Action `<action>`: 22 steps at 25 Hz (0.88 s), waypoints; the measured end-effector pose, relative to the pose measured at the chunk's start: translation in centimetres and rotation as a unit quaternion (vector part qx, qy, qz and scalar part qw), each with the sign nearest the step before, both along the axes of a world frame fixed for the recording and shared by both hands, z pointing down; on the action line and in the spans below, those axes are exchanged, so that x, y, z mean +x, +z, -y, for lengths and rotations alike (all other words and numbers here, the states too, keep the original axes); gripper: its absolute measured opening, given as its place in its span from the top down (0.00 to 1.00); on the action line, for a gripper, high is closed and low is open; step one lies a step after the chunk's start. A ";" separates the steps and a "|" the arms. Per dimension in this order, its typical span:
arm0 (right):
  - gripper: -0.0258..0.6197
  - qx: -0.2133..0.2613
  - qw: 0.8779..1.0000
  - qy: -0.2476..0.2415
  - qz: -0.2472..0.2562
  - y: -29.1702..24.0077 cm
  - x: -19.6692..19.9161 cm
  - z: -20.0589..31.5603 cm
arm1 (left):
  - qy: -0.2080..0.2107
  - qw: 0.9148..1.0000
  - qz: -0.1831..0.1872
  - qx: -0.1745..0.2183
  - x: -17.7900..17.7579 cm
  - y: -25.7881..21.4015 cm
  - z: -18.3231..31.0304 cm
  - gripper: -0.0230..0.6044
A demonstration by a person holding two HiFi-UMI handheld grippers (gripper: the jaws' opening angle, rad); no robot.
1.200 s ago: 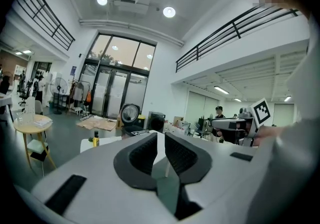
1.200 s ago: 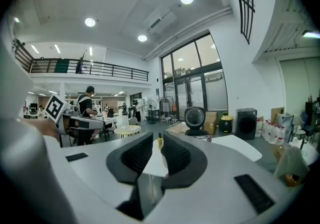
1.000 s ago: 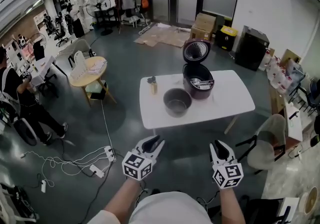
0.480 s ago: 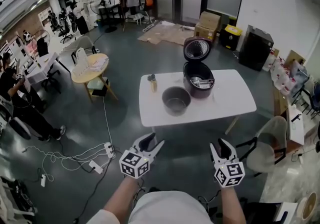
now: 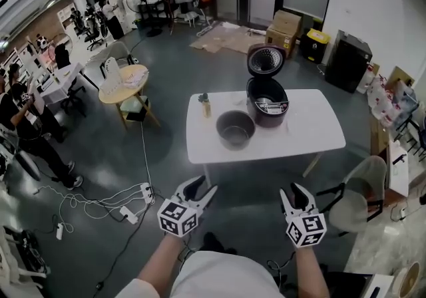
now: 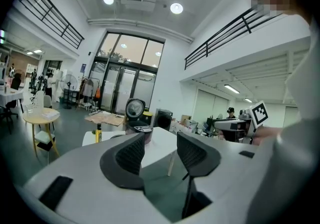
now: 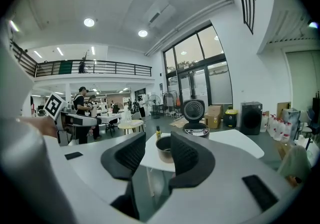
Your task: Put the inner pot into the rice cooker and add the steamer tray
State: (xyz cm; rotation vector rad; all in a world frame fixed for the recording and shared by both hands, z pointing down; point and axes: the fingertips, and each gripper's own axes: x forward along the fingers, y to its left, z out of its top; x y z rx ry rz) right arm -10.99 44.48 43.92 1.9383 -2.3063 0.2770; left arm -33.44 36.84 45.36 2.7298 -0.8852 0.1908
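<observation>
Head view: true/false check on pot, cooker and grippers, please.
1. The rice cooker stands open. True.
2. The inner pot sits inside the cooker. False: it stands on the white table, beside the cooker.
3. The left gripper and right gripper are open and empty. True; both pairs of jaws have just been opening, with nothing between them.
4. The left gripper holds the small bottle. False: the bottle stands on the table.
5. Both grippers hang over the table. False: they are short of it, over the floor.
</observation>
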 end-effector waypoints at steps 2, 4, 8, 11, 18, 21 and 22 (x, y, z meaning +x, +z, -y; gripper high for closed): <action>0.70 -0.002 1.000 -0.002 0.002 0.1 0.2 0.4 | -0.002 1.000 0.003 -0.002 0.1 0.0 0.1 0.61; 0.70 -0.004 1.000 -0.005 0.002 0.2 0.3 1.0 | -0.005 1.000 0.004 -0.003 0.3 0.1 0.5 0.61; 0.70 -0.007 1.000 -0.008 0.000 0.7 0.4 2.9 | -0.009 1.000 0.004 -0.004 0.3 0.5 2.2 0.61; 0.70 -0.010 1.000 -0.004 -0.002 1.2 0.7 4.5 | -0.010 1.000 0.002 -0.005 0.4 0.8 3.9 0.61; 0.70 -0.020 1.000 0.004 -0.005 2.1 1.5 9.5 | -0.001 1.000 -0.003 -0.013 1.6 1.8 9.0 0.61; 0.70 -0.027 1.000 0.011 -0.005 2.2 2.0 12.3 | 0.007 1.000 0.000 -0.016 2.3 1.8 12.0 0.61; 0.70 -0.029 0.999 0.013 -0.004 2.3 2.1 13.2 | 0.010 1.000 0.002 -0.016 2.5 1.8 12.9 0.61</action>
